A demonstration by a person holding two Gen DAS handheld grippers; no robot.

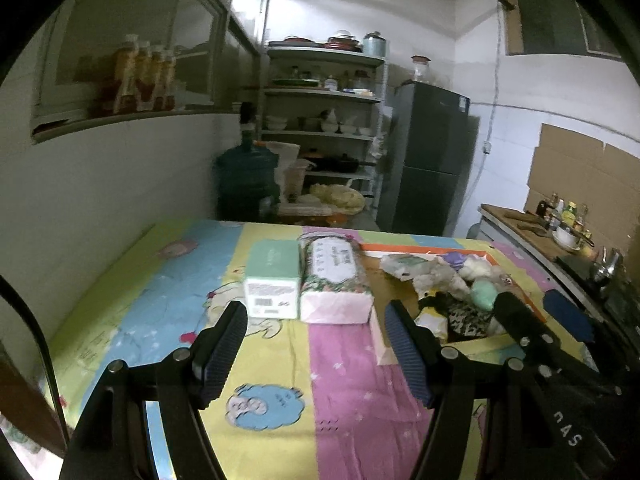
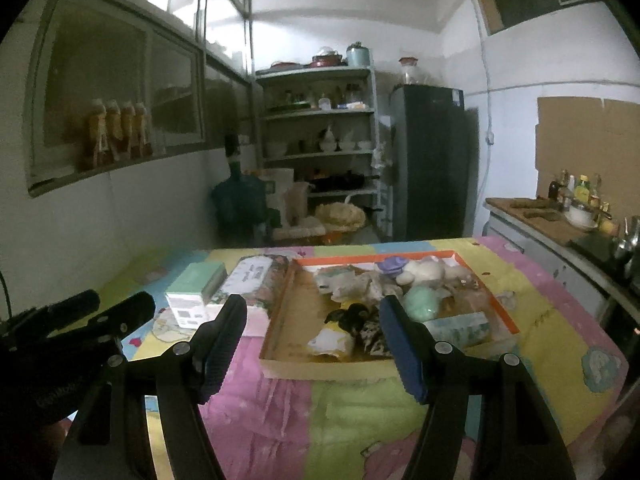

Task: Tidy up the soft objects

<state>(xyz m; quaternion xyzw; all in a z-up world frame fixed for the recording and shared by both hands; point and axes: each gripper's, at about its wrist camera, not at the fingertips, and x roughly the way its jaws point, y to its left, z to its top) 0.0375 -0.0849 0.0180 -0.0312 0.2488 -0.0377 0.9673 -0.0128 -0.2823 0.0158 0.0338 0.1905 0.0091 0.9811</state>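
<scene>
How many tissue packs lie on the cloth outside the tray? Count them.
2. The green tissue pack lies left of the floral tissue pack, side by side beside the tray. A teal pack lies inside the tray, not counted.

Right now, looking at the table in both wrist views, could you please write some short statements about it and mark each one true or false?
1. Both grippers are open and hold nothing. True: the left gripper and the right gripper each show a clear gap between the fingers.
2. The soft toys lie in a shallow cardboard tray with an orange rim. True.
3. The green box stands inside the tray. False: it stands on the colourful cloth, outside the tray, beside the tissue pack.
4. The white plush toy lies on the cloth outside the tray. False: it is in the tray, at its far side.
</scene>
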